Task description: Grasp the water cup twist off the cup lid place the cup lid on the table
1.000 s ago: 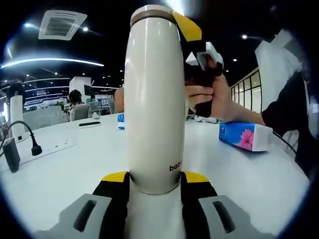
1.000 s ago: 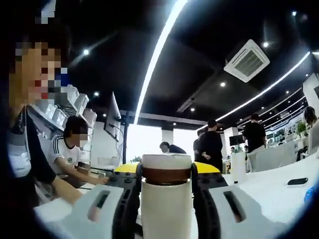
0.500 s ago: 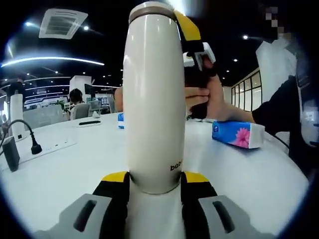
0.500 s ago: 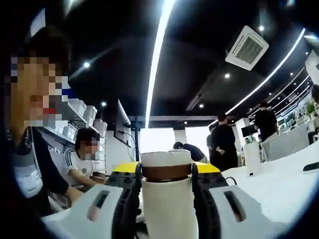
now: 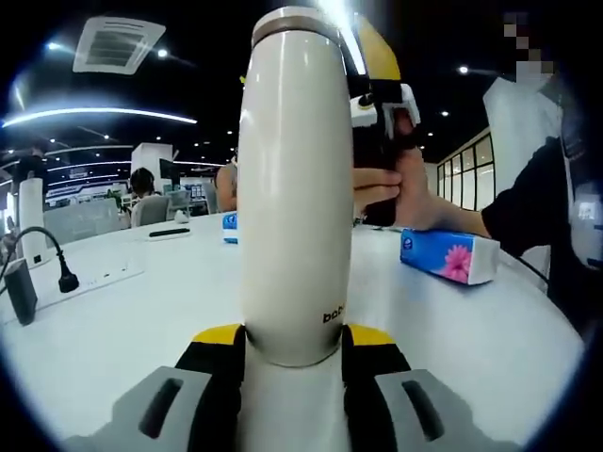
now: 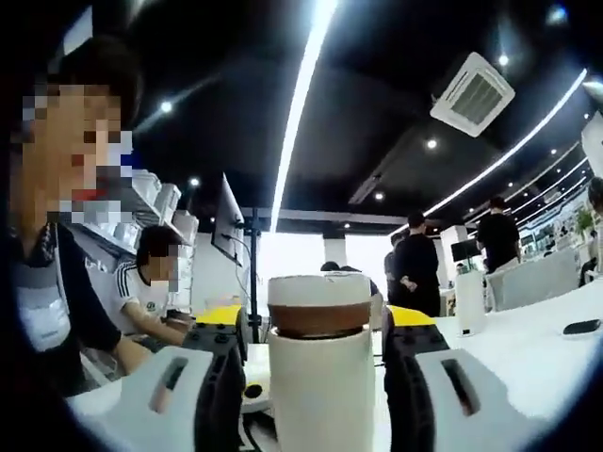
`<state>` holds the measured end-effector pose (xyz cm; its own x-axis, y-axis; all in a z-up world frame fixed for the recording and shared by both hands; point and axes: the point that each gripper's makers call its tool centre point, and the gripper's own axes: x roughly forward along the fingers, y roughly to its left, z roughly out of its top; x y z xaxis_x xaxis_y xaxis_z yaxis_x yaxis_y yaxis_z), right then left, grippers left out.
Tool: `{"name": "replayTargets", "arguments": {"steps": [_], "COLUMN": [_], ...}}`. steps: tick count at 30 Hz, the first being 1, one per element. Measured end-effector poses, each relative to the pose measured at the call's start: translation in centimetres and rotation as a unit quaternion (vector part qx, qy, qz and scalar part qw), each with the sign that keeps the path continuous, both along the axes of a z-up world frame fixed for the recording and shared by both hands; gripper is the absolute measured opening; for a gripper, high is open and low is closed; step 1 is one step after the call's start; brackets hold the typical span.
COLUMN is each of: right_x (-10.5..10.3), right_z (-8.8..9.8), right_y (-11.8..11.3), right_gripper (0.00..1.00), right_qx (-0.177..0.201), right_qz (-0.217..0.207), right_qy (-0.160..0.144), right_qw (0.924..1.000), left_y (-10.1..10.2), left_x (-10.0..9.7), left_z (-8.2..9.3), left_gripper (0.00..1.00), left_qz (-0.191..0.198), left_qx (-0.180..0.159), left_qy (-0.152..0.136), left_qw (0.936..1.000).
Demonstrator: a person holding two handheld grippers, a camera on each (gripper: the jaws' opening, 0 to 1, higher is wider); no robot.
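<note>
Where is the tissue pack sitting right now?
In the left gripper view, the tissue pack lies on the white table, to the right of the water cup and just below the person's hand.

The water cup (image 5: 297,188) carries dark lettering low on its cream body, at about five o'clock from its middle in the left gripper view; the visible letters read "bob", and the word curves away round the side, so any remainder cannot be read; the blue tissue pack (image 5: 447,254) at three o'clock on the table (image 5: 141,311) shows a pink flower print, and any writing on it is too small to read; a small blue-and-white item (image 5: 229,226) behind the cup at nine o'clock bears print too blurred to read; in the right gripper view no text is legible.
</note>
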<state>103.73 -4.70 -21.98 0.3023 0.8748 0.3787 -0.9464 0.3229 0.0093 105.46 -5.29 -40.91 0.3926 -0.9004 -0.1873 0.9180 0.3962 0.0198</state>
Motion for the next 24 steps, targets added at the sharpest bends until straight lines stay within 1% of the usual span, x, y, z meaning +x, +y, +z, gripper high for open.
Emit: {"name": "replayTargets", "arguments": {"steps": [3, 4, 6, 7, 10, 11, 16, 19, 24], "right_x": [-0.1, -0.2, -0.2, -0.2, -0.3, -0.4, -0.3, -0.2, 0.0], "right_z": [-0.3, -0.3, -0.6, -0.6, -0.9, -1.0, -0.9, -0.9, -0.8], "right_y": [0.2, 0.3, 0.6, 0.7, 0.9, 1.0, 0.8, 0.4, -0.4], "right_gripper": [0.6, 0.6, 0.61, 0.61, 0.62, 0.63, 0.64, 0.65, 0.65], "right_qx": [-0.017, -0.016, -0.02, -0.023, -0.047, -0.05, -0.042, -0.044, -0.04], "right_qz": [-0.017, -0.022, -0.032, -0.041, -0.079, -0.085, -0.112, -0.137, -0.178], "right_qy": [-0.008, -0.01, -0.001, -0.001, -0.024, -0.025, -0.012, -0.013, -0.006], "right_qw": [0.9997, 0.9996, 0.9993, 0.9989, 0.9954, 0.9948, 0.9928, 0.9896, 0.9833], "left_y": [0.0, 0.0, 0.0, 0.0, -0.1, -0.1, -0.1, -0.1, -0.1], "left_x": [0.0, 0.0, 0.0, 0.0, -0.2, -0.4, -0.9, -1.1, -1.3], "left_z": [0.0, 0.0, 0.0, 0.0, -0.1, -0.1, -0.1, -0.1, -0.1], "left_gripper": [0.42, 0.42, 0.42, 0.42, 0.42, 0.42, 0.42, 0.42, 0.42], "left_qz": [0.0, 0.0, 0.0, 0.001, 0.001, 0.001, 0.001, 0.001, 0.002], "left_qx": [0.0, 0.0, 0.0, 0.0, 0.0, 0.0, -0.001, -0.001, -0.001], "left_qy": [0.0, 0.0, 0.0, 0.0, 0.0, 0.0, 0.0, 0.0, 0.0], "left_qw": [1.0, 1.0, 1.0, 1.0, 1.0, 1.0, 1.0, 1.0, 1.0]}}
